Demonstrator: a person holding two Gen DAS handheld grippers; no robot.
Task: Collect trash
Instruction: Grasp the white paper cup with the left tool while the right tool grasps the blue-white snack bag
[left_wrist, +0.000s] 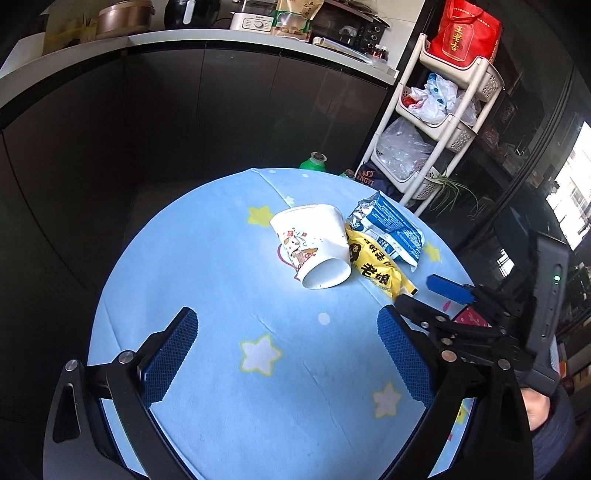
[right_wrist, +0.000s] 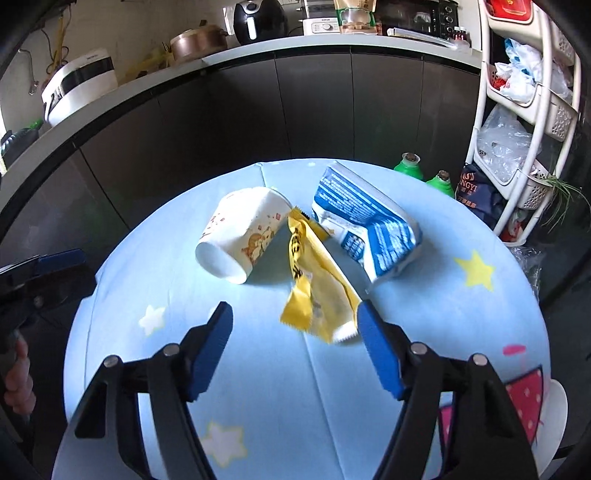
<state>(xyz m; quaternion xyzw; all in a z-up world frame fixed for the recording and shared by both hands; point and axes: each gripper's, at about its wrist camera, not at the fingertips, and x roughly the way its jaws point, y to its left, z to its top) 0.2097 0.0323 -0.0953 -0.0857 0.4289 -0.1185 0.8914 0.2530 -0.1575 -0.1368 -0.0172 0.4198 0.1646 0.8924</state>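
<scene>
Trash sits mid-table on the blue star tablecloth (right_wrist: 443, 317): tipped paper cup (right_wrist: 242, 232) left, yellow snack wrapper (right_wrist: 317, 280) centre leaning on it, blue-white pouch (right_wrist: 365, 225) right. Right gripper (right_wrist: 295, 343) part-open, empty; the wrapper's near end lies just beyond its right pad. Left gripper (left_wrist: 286, 354) wide, empty, near side of the cup. Risks: pad only clips the wrapper's edge, thin foil slips out; a closing pinch drags the cloth; a nudged cup rolls away.

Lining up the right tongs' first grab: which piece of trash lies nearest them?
The yellow wrapper: its near end lies by the open right tongs, while the paper cup and blue-and-white bag lie farther back.
</scene>
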